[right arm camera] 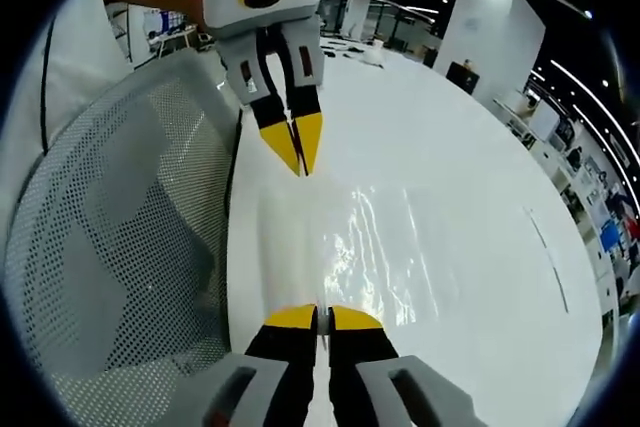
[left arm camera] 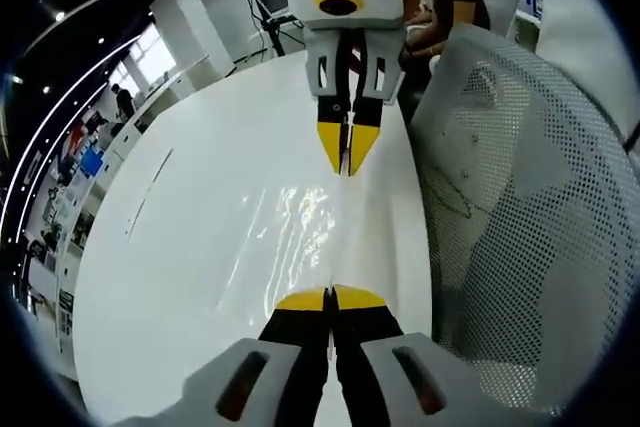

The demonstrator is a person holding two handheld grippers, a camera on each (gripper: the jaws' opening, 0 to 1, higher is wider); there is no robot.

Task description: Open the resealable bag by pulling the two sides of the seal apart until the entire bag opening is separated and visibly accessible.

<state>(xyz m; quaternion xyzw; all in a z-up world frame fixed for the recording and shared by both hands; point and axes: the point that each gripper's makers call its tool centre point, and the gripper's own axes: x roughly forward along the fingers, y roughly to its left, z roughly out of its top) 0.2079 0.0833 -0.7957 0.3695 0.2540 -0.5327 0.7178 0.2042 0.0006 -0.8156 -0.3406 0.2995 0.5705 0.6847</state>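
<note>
both claws clenched on the clear resealable bag [left arm camera: 300,237] over the white counter [left arm camera: 180,247]: left claw [left arm camera: 330,299] and right claw [right arm camera: 322,317] at opposite ends. gripped so for pulling the seal apart; opening not yet visibly separated.

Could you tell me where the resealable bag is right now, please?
The clear resealable bag is stretched over the white table between the two grippers, the left gripper and right gripper each shut on an edge, beside the mesh chair.
</note>
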